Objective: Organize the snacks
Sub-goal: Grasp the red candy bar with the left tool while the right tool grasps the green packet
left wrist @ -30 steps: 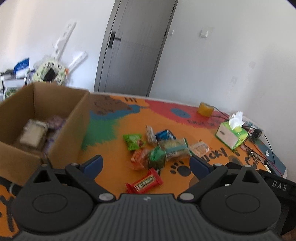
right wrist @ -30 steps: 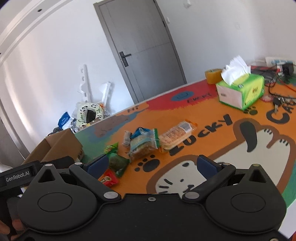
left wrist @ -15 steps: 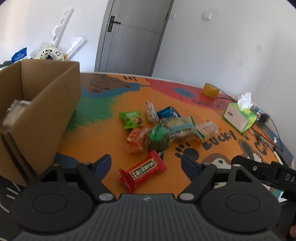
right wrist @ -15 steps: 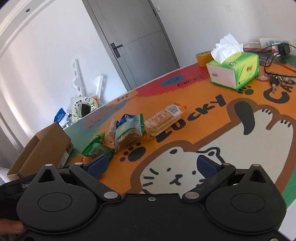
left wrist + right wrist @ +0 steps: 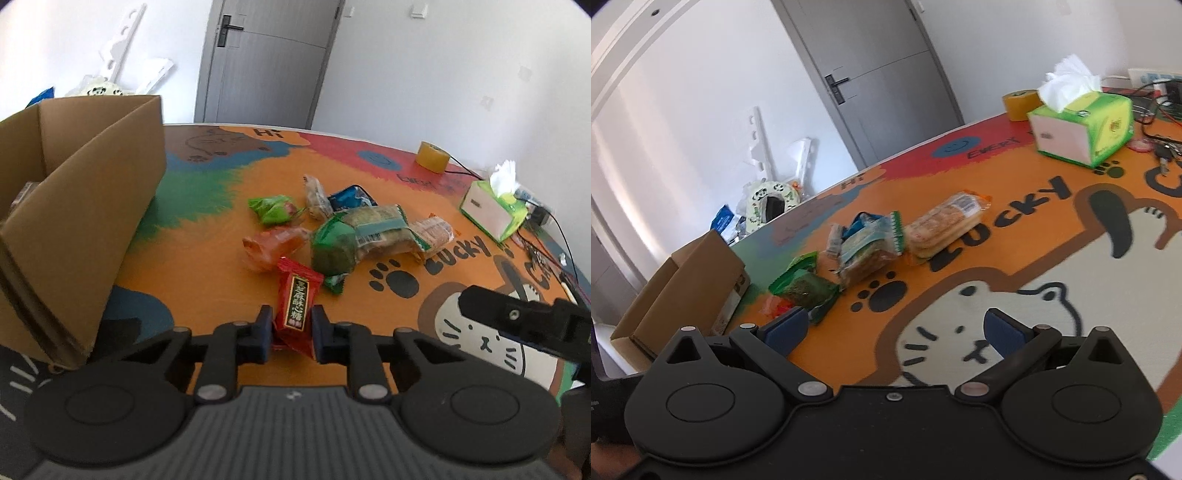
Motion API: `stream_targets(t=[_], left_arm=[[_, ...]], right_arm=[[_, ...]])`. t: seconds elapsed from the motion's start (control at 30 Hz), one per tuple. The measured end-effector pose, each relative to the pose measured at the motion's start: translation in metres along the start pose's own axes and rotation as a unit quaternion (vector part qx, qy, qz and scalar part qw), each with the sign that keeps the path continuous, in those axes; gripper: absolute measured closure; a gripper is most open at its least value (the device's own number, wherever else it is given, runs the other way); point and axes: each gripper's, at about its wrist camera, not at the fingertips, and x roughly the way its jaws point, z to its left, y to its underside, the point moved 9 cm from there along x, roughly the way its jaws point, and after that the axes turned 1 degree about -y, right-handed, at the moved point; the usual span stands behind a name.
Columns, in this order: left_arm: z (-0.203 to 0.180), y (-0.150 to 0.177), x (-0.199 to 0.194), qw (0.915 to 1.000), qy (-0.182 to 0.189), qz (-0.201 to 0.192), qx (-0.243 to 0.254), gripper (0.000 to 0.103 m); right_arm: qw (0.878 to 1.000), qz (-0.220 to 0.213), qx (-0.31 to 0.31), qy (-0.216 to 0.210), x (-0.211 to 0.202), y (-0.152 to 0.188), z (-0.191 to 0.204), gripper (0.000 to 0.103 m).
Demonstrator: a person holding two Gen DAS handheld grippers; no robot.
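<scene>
The left tongs [image 5: 289, 334] were closed on the near end of the red candy packet [image 5: 296, 304], both blue pads pressed against its sides; the rest of the packet pointed away toward twelve o'clock, its far end just beside the orange wrapper [image 5: 275, 246] and the dark green packet [image 5: 334, 249]. Whether the packet still rested on the tabletop [image 5: 207, 288] could not be told. The right tongs [image 5: 895, 330] were held wide open with nothing between them, above the cat drawing, well apart from the snack heap.

The grip was judged shallow: only the crimped end of a slippery foil packet was caught, so it could be lost during the lift or swing out and drop short of the cardboard box [image 5: 79, 206], which stood at ten o'clock of the held packet. The box's near wall was seen to be tall; a low carry could strike it, shove the box, or knock the packet loose. The neighbouring wrappers could be dragged along if the lift were begun sideways rather than straight up. The remaining snacks, among them the light green packet [image 5: 274, 208], the blue packet [image 5: 351, 197] and the cracker packs [image 5: 942, 225], lay heaped at about one o'clock, overlapping, so a later grasp could catch two at once. The tissue box [image 5: 1084, 127] and cables at the far edge were not thought to be at risk.
</scene>
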Motion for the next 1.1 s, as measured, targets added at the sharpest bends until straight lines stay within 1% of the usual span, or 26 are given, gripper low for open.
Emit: stream_targets(t=[0.3, 0.53, 0.8, 0.97, 1.07, 1.1], left_arm=[[0.009, -0.013, -0.022, 0.9993, 0.014, -0.032, -0.013, 0.083], [0.02, -0.03, -0.03, 0.9981, 0.007, -0.056, -0.024, 0.083], [0.027, -0.037, -0.021, 0.9979, 0.007, -0.055, -0.033, 0.083], [0.033, -0.039, -0.013, 0.9979, 0.004, -0.048, -0.044, 0.083], [0.033, -0.04, -0.01, 0.998, 0.003, -0.045, -0.043, 0.083], [0.032, -0.041, -0.01, 0.9981, 0.002, -0.045, -0.042, 0.083]], right_arm=[[1.0, 0.004, -0.011, -0.018, 0.017, -0.006, 0.022, 0.0], [0.999, 0.013, -0.019, -0.037, 0.034, -0.012, 0.042, 0.003], [0.998, 0.028, -0.006, -0.053, 0.055, -0.017, 0.054, 0.006], [0.997, 0.03, 0.007, -0.066, 0.064, -0.022, 0.066, 0.007], [0.997, 0.034, 0.01, -0.065, 0.072, -0.024, 0.069, 0.007], [0.997, 0.038, 0.012, -0.064, 0.075, -0.023, 0.069, 0.009]])
